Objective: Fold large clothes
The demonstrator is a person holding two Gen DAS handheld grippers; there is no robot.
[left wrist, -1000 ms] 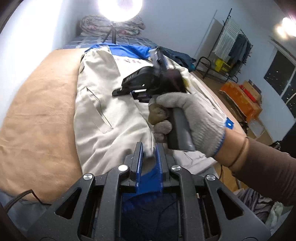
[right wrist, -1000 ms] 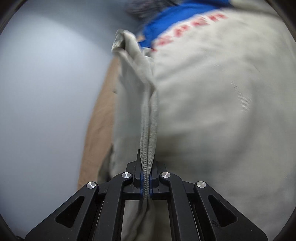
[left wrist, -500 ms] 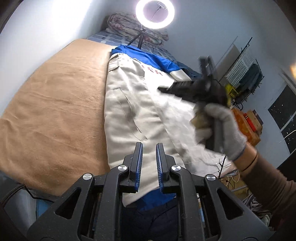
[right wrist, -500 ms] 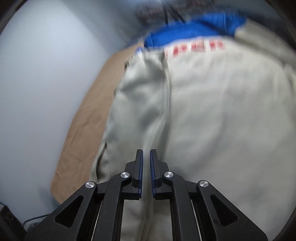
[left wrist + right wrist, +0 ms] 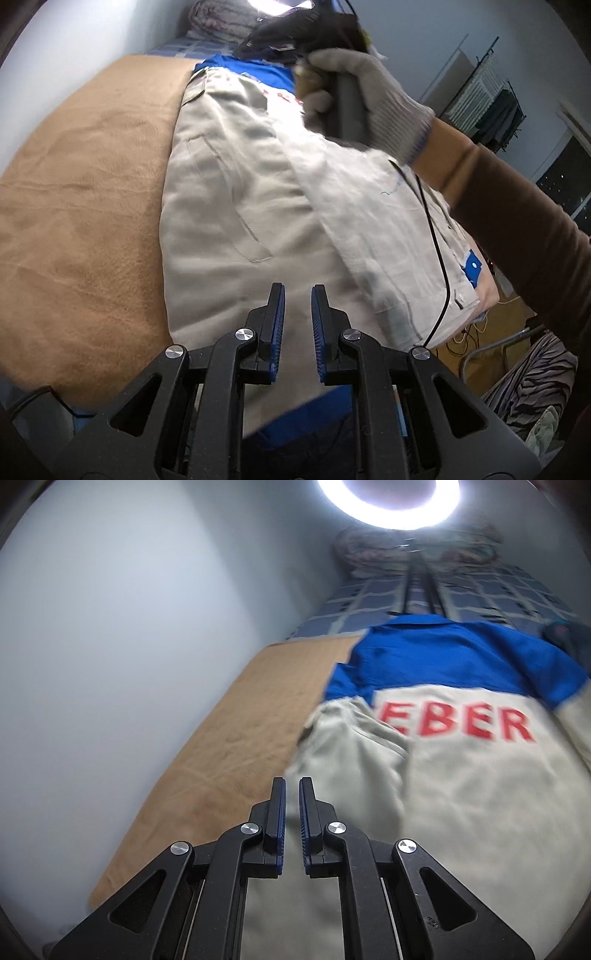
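The beige-and-blue jacket (image 5: 258,206) is laid lengthwise on the bed (image 5: 81,192), collar at twelve o'clock, nearest the left tool (image 5: 297,314); both it and the right tool (image 5: 291,805) are slightly parted, empty.

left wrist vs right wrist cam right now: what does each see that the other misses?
Left wrist only: the gloved right hand gripping its tool handle above the jacket, a brown sleeve, a black cable across the cloth, the jacket's slanted pocket, a clothes rack, and the left gripper, jaws slightly apart with nothing between them.

Right wrist only: the red lettering read clearly, a checked bedcover, and the right gripper, jaws narrowly apart and empty.

Both: the beige-and-blue jacket, the tan blanket, the ring light.
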